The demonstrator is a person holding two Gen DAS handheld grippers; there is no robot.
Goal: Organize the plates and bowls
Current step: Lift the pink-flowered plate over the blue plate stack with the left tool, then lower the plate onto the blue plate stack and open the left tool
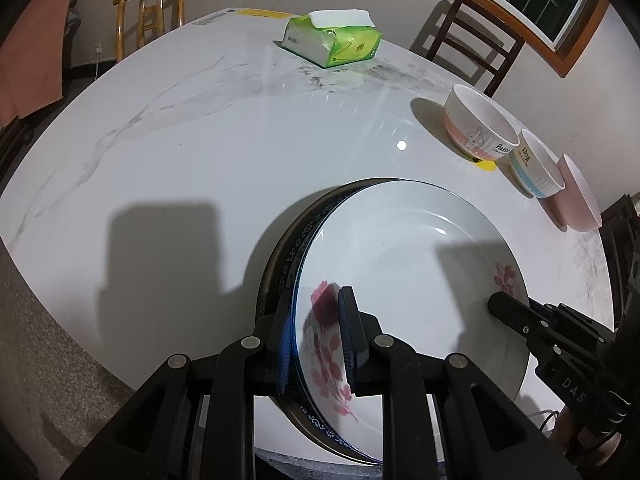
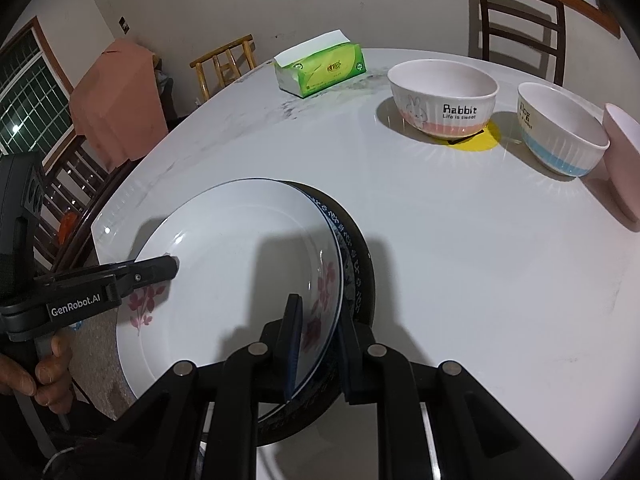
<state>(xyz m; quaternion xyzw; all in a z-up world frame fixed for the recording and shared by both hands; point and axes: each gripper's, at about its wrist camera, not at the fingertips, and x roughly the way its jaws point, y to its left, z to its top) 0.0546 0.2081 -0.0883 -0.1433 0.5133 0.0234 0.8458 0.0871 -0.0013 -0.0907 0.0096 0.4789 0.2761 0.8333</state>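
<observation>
With both grippers clamped on opposite rims, left gripper [image 1: 316, 344] and right gripper [image 2: 318, 350] hold the floral plate [image 1: 404, 256] just over the blue plate [image 1: 298, 252]. Beyond that stack, three bowls [image 2: 442, 98] stand unstacked: stacking plates nearly done, bowls remain.

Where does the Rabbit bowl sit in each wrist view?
Left wrist: Rabbit bowl at right, above the plates, left of the Dog bowl.
Right wrist: Rabbit bowl upper right of centre, left of the Dog bowl.
Shared landmark: green tissue pack at the table's far side.
</observation>
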